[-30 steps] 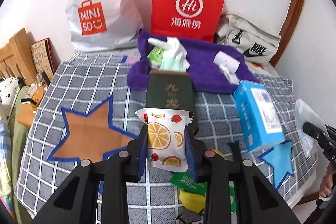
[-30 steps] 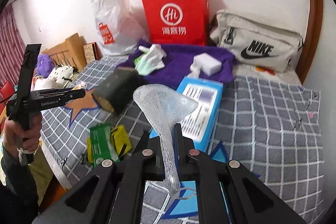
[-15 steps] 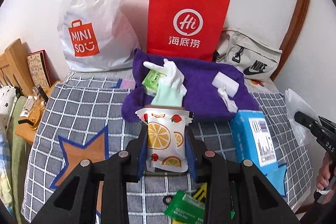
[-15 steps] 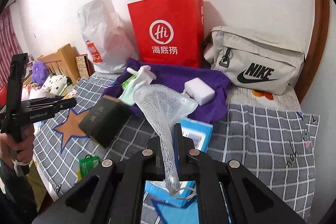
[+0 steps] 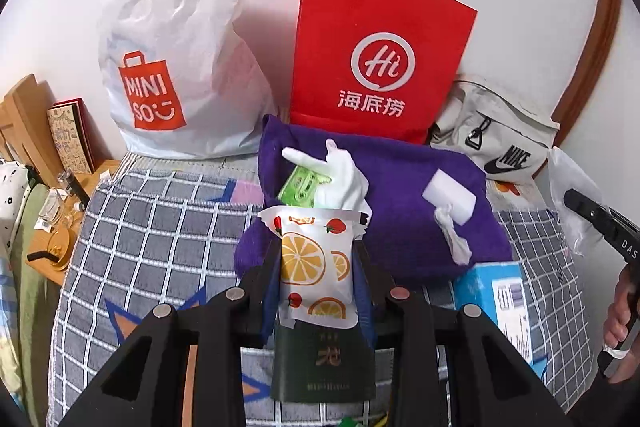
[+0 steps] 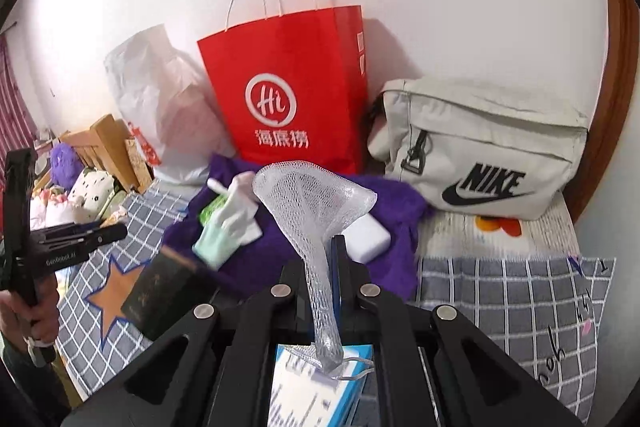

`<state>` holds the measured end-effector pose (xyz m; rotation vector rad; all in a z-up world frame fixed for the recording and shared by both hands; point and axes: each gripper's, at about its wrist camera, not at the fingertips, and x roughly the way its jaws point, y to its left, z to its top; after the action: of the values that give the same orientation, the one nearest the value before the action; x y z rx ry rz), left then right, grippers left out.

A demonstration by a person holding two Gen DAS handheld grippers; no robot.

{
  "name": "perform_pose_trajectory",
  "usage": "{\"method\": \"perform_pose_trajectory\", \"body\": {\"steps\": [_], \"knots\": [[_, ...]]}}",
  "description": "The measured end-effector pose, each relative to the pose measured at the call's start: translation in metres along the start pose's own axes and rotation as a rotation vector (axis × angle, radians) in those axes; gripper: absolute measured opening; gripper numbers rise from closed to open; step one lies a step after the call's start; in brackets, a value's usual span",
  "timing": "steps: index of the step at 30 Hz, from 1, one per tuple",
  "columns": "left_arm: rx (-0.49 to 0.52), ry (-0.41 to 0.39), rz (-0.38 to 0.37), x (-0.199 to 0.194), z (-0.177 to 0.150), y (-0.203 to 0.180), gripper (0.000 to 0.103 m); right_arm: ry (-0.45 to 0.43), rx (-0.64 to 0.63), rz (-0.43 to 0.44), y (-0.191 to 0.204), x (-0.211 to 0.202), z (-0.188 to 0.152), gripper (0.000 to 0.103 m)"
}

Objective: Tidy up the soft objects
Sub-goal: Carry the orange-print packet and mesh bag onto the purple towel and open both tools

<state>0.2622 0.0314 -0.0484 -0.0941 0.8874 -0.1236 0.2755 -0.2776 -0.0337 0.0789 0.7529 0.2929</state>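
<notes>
Altogether two claws (image 5: 318, 277) (image 6: 320, 267), each clenched on one item: fruit-print packet (image 5: 316, 267), mesh net (image 6: 316, 211).

Orange-slice-printed white packet (image 5: 316, 267), purple towel (image 5: 404, 187)

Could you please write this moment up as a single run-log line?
left claw: shut on fruit-print packet | right claw: shut on white mesh net | ahead: purple towel, red paper bag | stage: carrying
</notes>
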Motion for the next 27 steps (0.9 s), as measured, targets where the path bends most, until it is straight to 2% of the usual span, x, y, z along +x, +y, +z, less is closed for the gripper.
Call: {"method": "perform_pose_trajectory", "body": {"steps": [8,16,27], "knots": [[-0.006,0.019,-0.012,0.024,0.016,0.0,0.031,0.019,-0.004,0.023,-0.004,0.038,0.019,0.006],[-0.004,0.054,-0.024,0.057,0.029,-0.001,0.031,0.125,0.015,0.033,-0.012,0.094,0.004,0.006],[-0.014,0.126,-0.043,0.109,0.031,-0.002,0.032,0.249,-0.036,0.019,-0.006,0.137,-0.011,0.007]]}}
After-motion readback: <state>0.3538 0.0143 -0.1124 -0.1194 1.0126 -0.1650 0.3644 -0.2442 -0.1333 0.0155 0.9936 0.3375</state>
